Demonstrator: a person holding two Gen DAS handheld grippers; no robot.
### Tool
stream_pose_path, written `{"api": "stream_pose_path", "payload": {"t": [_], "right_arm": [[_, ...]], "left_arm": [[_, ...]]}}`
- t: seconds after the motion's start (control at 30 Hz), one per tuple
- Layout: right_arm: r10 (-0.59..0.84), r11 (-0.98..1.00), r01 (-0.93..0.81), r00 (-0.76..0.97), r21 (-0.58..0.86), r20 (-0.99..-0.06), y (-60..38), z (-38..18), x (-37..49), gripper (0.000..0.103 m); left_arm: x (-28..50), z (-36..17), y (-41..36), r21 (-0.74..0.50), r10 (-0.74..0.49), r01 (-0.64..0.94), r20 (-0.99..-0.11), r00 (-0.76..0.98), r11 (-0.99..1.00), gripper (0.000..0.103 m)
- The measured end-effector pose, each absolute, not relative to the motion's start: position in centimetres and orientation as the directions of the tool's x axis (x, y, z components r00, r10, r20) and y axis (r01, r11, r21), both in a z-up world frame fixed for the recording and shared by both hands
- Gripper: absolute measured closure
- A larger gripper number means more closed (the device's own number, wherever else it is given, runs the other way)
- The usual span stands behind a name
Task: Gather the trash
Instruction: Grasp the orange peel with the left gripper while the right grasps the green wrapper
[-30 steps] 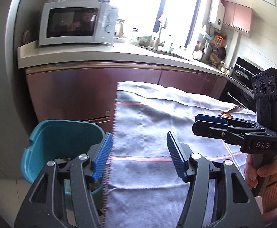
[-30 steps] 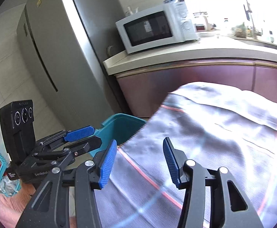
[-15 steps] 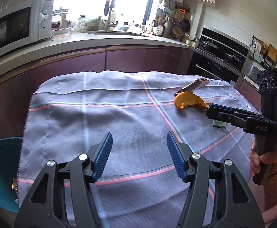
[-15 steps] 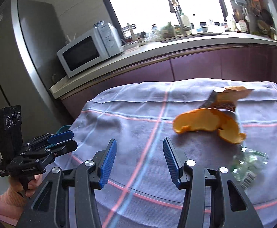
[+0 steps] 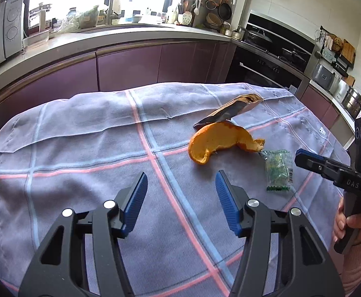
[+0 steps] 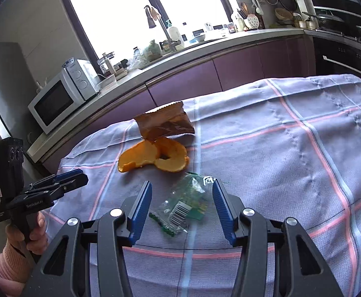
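While the clear green wrapper (image 6: 185,204) lies flat on the checked cloth (image 6: 291,163) directly ahead of the right gripper (image 6: 182,206), framed between its two blue pads but not touched by either, the step in hand looks like the approach to the first pick — nothing is yet lifted. Its long axis runs roughly along the gripper's line of sight, slanting a little to the right, with the barcode end nearest the pads and the far end pointing toward the orange peel (image 6: 155,158). Both sets of jaws stand parted and empty. Next, the right gripper would need to drop onto the thin film and pinch across its narrow width. Beyond the peel, farther from the pads, a brown foil packet (image 6: 164,123) rests with its torn mouth turned away. From the left gripper (image 5: 180,193), the peel sits ahead and slightly right — the wrapper farther right still.
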State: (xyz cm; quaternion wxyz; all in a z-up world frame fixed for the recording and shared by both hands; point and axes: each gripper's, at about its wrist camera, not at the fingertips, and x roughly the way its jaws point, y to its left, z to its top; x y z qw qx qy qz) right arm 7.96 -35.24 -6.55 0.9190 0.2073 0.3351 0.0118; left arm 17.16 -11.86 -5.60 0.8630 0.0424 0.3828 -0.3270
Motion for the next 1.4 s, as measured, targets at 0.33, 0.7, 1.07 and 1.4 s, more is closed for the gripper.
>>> {"api": "stream_pose_path", "payload": {"t": [0.33, 0.7, 1.07, 1.4], "right_arm": [[0.247, 0.880, 0.103, 0.734, 0.464, -0.632, -36.0, -8.3, 9.1, 0.054], [0.282, 0.869, 0.089, 0.721, 0.487, -0.634, -35.9, -8.5, 9.4, 0.074], [0.323, 0.859, 0.040, 0.733, 0.511, -0.599, -35.1, -7.7, 8.9, 0.095], [0.371, 0.851, -0.036, 0.747, 0.525, -0.551, -32.8, -6.0, 8.3, 0.099]], "left_arm": [[20.6, -6.8, -15.6, -0.209, -0.526, 0.592, -0.732, 0.433, 0.779, 0.047], [22.7, -8.5, -17.6, -0.272, -0.539, 0.585, -0.768, 0.348, 0.764, 0.072], [21.2, -7.8, -15.3, -0.300, -0.566, 0.578, -0.743, 0.357, 0.758, 0.088], [18.8, -6.3, -9.7, -0.313, -0.569, 0.537, -0.709, 0.416, 0.783, 0.089]]}}
